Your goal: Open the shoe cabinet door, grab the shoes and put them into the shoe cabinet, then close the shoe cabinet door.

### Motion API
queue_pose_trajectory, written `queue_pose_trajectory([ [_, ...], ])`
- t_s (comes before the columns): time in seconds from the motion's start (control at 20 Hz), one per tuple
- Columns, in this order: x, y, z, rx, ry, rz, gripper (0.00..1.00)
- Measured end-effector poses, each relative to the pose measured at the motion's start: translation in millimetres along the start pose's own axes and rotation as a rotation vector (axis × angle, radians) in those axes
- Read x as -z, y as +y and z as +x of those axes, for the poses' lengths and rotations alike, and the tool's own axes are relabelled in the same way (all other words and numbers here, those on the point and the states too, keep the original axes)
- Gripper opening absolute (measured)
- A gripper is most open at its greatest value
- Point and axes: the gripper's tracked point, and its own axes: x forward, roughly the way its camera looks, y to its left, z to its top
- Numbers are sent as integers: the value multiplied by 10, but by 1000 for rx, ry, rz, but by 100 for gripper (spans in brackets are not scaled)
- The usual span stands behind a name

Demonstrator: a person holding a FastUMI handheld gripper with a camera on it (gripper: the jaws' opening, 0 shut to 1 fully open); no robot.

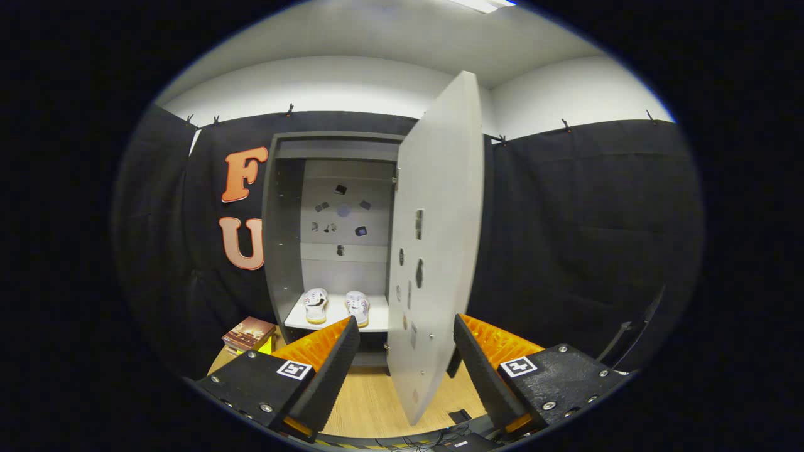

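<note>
The grey shoe cabinet stands against the black cloth wall with its inside showing. Its door hangs wide open, swung out toward me on the right side of the opening. A pair of white shoes sits side by side on the lower shelf, left shoe and right shoe, toes facing out. My gripper is open. The door's lower free edge stands between the two fingers, with a gap to the left finger. The right finger is close beside the door; contact cannot be told.
A book lies on a yellow object left of the cabinet base. The wooden floor runs under the door. Cables and a small dark box lie near me. A dark rod leans at the right.
</note>
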Motion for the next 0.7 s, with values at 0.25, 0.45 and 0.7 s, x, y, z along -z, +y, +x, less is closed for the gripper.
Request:
queue_pose_trajectory([
  [0.25, 219, -575, 130, 63, 20, 20, 93],
  [0.45, 439, -848, 419, 74, 54, 44, 94],
  [0.7, 640, -698, 634, -20, 93, 96, 94],
])
